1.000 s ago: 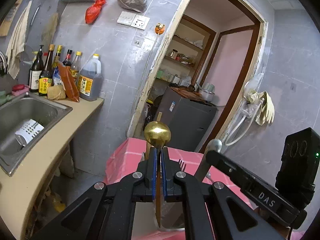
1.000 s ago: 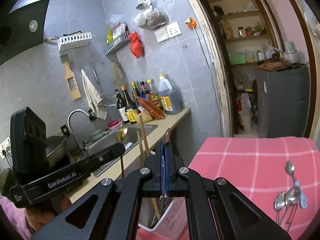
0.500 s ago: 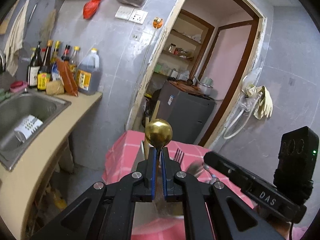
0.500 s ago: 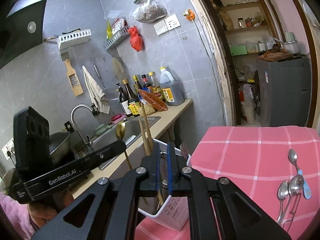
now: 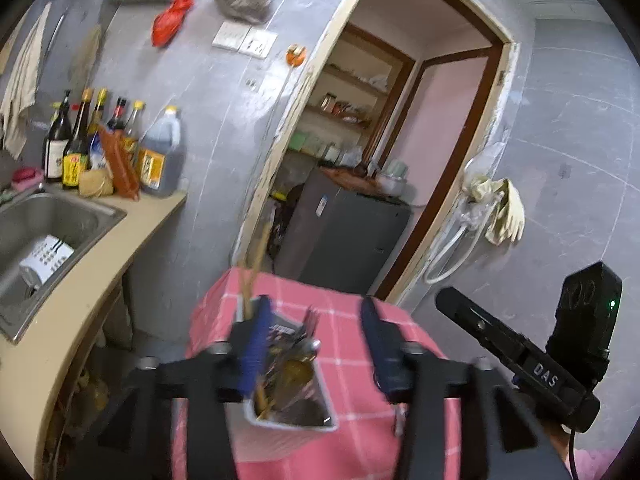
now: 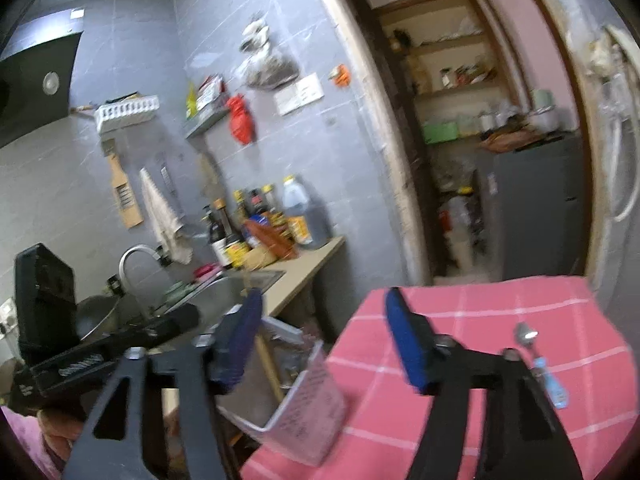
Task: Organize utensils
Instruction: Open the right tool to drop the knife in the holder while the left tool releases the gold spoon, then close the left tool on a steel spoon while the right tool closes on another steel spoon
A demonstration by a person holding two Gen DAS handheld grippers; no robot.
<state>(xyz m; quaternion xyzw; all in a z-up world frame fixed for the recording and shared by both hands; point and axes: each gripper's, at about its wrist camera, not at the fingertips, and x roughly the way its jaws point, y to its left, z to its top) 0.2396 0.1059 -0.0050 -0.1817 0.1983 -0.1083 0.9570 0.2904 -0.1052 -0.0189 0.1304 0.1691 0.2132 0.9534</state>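
A white utensil holder (image 5: 292, 420) stands on the pink checked tablecloth (image 5: 352, 320). It holds a gold spoon (image 5: 294, 370), forks and wooden chopsticks (image 5: 254, 268). My left gripper (image 5: 316, 340) is open and empty just above the holder. My right gripper (image 6: 324, 340) is open and empty over the holder (image 6: 308, 412) at the table's left edge. A spoon with a blue handle (image 6: 538, 356) lies on the cloth to the right. The views are blurred.
A kitchen counter (image 5: 80, 280) with a steel sink (image 5: 44, 224) and sauce bottles (image 5: 104, 144) runs along the left. A doorway with a grey cabinet (image 5: 344, 236) lies behind the table. The other gripper's body (image 5: 520, 356) shows at the right.
Both grippers have opened. The gold spoon left my left gripper and now stands in the holder. The utensil in my right gripper is released too. Both views tilted down and blurred.
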